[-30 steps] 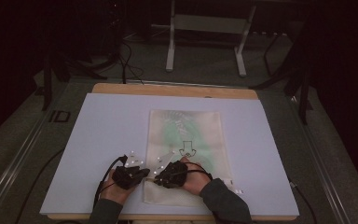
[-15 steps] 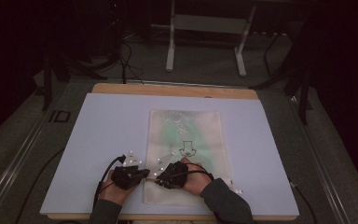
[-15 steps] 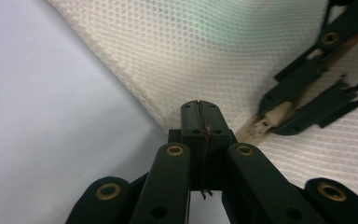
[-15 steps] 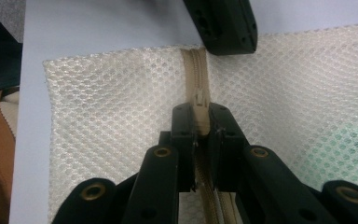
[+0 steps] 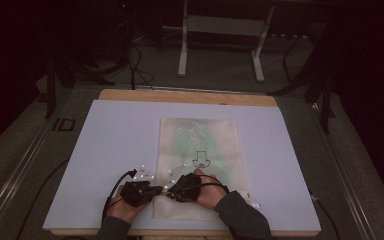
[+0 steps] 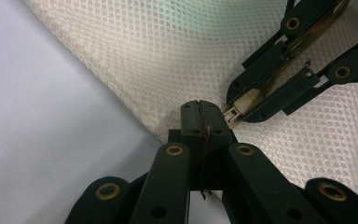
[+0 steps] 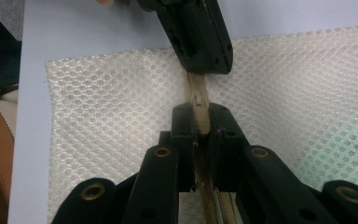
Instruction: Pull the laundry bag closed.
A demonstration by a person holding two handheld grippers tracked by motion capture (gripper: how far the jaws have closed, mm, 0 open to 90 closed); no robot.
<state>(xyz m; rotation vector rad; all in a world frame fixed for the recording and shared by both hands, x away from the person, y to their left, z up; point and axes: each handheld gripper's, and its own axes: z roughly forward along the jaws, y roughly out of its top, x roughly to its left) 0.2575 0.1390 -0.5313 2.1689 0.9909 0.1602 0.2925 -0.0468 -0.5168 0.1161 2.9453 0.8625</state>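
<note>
Left claw [image 6: 200, 109] — jaws pressed together on the near edge of a cream-white mesh zip pouch [image 5: 200, 145], pinching the netting beside the zipper's end. Right claw [image 7: 199, 114] — jaws closed on the beige zipper pull tab [image 7: 198, 100], which runs up between them toward the left claw. In the high view the two claws sit tip to tip, left claw [image 5: 155, 190] and right claw [image 5: 169, 189], at the pouch's near left corner. The pouch lies flat on the pale lavender-white table [image 5: 115, 135], long side running away from the person; something green with a small dark printed figure shows through the mesh.
</note>
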